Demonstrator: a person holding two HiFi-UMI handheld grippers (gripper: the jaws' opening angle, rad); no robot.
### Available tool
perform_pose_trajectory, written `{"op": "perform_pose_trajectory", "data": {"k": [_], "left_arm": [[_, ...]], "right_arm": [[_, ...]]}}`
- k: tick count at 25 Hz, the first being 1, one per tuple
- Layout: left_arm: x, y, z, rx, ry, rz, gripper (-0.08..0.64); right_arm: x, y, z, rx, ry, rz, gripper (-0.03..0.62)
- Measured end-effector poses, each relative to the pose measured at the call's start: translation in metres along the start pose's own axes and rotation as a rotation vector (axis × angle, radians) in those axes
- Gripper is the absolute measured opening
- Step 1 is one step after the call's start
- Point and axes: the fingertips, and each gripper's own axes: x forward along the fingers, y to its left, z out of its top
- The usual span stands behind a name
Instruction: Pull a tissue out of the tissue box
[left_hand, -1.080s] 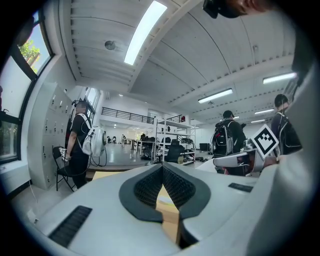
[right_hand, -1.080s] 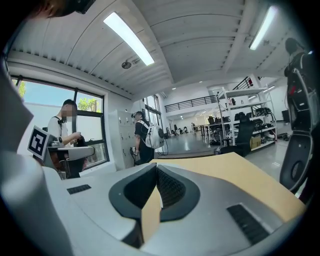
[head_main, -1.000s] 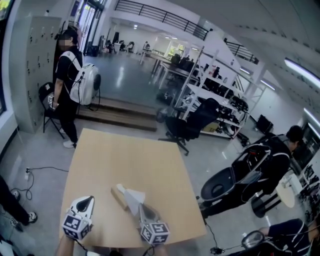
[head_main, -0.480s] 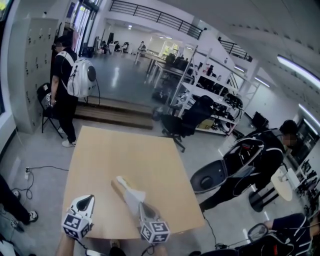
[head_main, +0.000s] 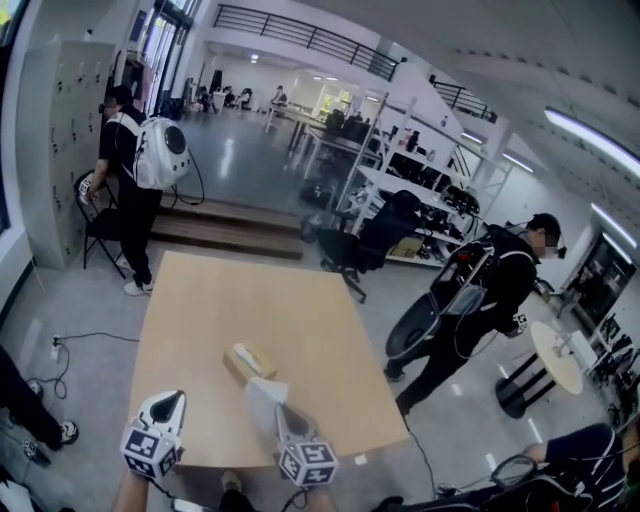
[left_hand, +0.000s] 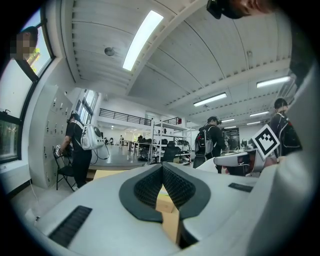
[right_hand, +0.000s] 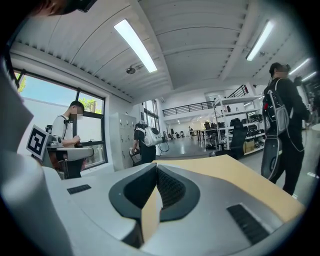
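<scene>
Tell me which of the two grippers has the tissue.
The right gripper: its fingers pinch the white tissue near the tissue box. The left gripper, also shut, holds nothing and stands apart from both.

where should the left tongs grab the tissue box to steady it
Probably the tissue box by its long side walls, across the narrow width. Come from the left with the left tongs: the box lies flat on the table, and the right tongs and tissue crowd its near right side.

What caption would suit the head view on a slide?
Right gripper pinches a tissue near the box on a table; left gripper empty.
</scene>
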Motion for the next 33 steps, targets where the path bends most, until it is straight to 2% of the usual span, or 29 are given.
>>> {"op": "perform_pose_trajectory", "data": {"k": [33], "left_arm": [[-0.002, 0.002, -0.001, -0.006, -0.004, -0.009, 0.008]], "right_arm": [[-0.001, 0.009, 0.004, -0.015, -0.005, 0.003, 0.006]]}}
